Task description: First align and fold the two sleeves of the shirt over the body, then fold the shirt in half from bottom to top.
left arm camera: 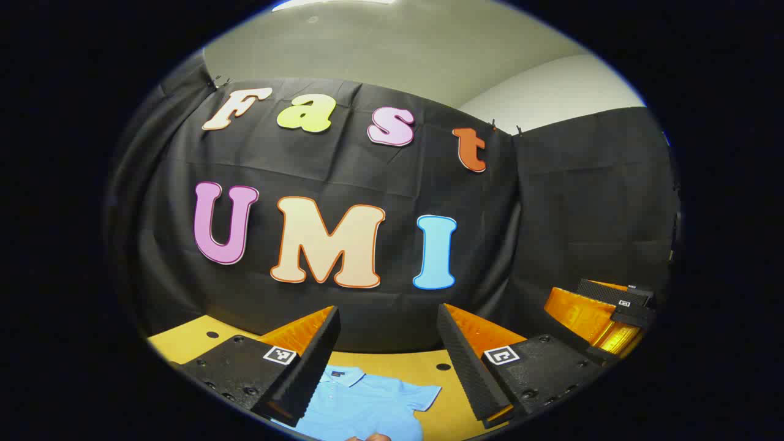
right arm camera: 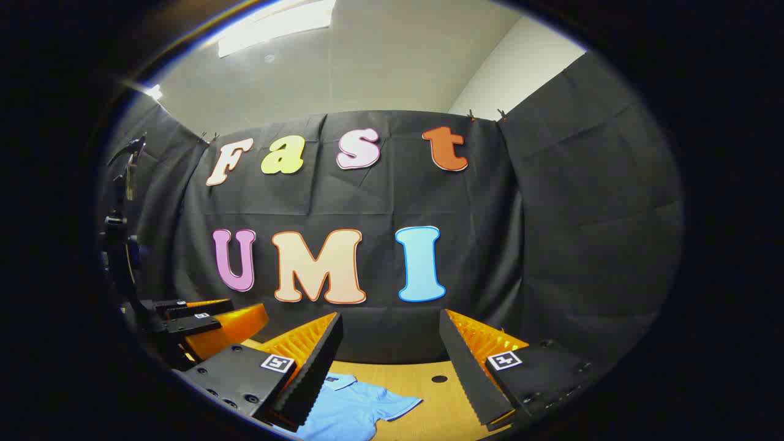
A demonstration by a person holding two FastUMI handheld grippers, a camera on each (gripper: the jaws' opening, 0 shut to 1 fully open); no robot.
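Above shirt [left arm camera: 361, 401], apparently flat: left gripper [left arm camera: 387, 361], right gripper [right arm camera: 389, 367] spread wide, empty.

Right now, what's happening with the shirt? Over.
Left gripper open, right gripper open, both above table. Shirt flat, sleeves unfolded. Nothing blocking.

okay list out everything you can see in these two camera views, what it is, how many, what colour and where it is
Light blue short-sleeved polo shirt: one, spread flat on the table, collar toward the wall, a sleeve out to the side.
Yellowish wooden table: one, with small dark round holes, under the shirt.
Black cloth wall: behind and beside the table.
White ceiling light: one, overhead.
Left gripper: one, open, above the shirt.
Right gripper: one, open, above the shirt.
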